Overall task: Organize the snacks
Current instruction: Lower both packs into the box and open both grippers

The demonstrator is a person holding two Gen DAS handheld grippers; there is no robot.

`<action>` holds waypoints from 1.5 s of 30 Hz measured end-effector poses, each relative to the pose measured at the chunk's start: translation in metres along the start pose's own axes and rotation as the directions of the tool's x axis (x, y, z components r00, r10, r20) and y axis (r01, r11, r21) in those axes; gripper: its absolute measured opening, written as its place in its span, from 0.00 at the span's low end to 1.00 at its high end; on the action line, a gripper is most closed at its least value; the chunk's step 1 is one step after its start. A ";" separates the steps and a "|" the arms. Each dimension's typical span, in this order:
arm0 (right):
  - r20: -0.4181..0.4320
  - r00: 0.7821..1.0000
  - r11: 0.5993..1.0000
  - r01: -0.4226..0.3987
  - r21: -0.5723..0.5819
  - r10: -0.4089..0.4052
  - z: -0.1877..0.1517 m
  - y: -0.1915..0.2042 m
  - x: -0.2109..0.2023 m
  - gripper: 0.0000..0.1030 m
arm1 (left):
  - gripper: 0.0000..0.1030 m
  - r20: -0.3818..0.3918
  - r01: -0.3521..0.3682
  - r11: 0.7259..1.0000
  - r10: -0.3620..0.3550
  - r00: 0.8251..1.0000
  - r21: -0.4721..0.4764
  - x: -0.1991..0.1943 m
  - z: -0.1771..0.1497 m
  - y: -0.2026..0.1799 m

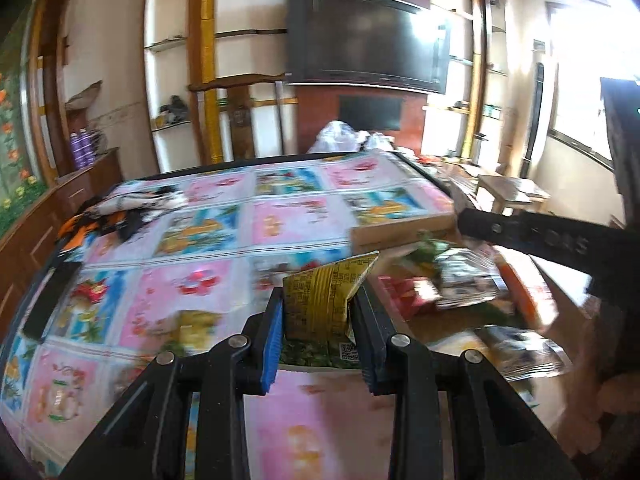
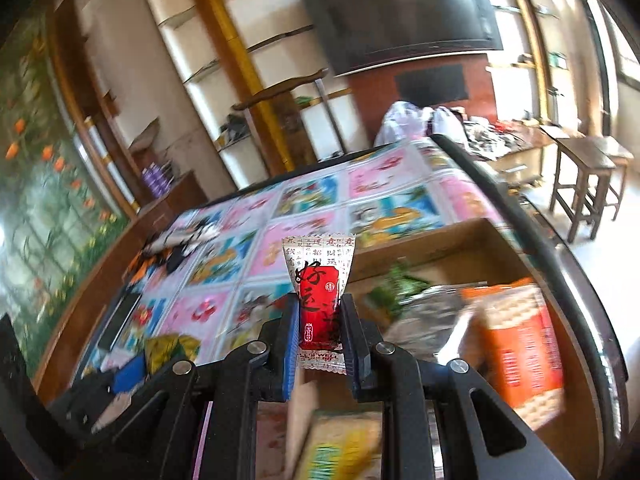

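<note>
I'm looking across a living room with a dark wall-mounted television (image 1: 366,38) and pale shelving, and below it a surface (image 1: 224,216) covered in a glossy patchwork cloth of pink and blue picture squares. My landmark is the shallow brown cardboard box (image 2: 472,240) at the right side of that surface, already holding a blurred heap of green, silver and orange snack packs.

From my left claw (image 1: 320,336), the box lies ahead and to the right; from my right claw (image 2: 322,340) it sits just ahead and right, nearly underneath, so I judge the right hand the nearer one for a drop.

The left claw is narrow, its blue pads pinching a crumpled yellow-gold foil snack packet with green print (image 1: 320,300), long axis standing upward out of the jaws. The right claw is likewise closed tight on a small red-and-white crimped sachet with black characters (image 2: 320,296), upright, its serrated top edge above the fingers.

Both packets hang clear of the cloth, left of the box. I'd carry each rightward over the box rim before releasing.
</note>
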State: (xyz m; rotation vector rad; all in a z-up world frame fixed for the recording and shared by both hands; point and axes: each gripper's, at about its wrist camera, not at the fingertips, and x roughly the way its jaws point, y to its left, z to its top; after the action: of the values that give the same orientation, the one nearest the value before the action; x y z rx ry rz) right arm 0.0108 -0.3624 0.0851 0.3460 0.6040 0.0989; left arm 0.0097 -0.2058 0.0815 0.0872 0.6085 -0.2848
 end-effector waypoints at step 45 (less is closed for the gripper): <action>-0.157 0.972 0.978 0.189 0.087 -0.174 -0.009 -0.066 0.021 0.22 | 0.30 -0.112 0.216 0.966 -0.201 0.973 0.141 0.031 -0.026 -0.091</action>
State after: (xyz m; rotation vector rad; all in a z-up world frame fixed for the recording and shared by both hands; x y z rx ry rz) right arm 0.0220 -0.4178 0.0439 0.3826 0.7877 -0.0834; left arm -0.0065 -0.2962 0.0421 0.1854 0.6935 -0.5344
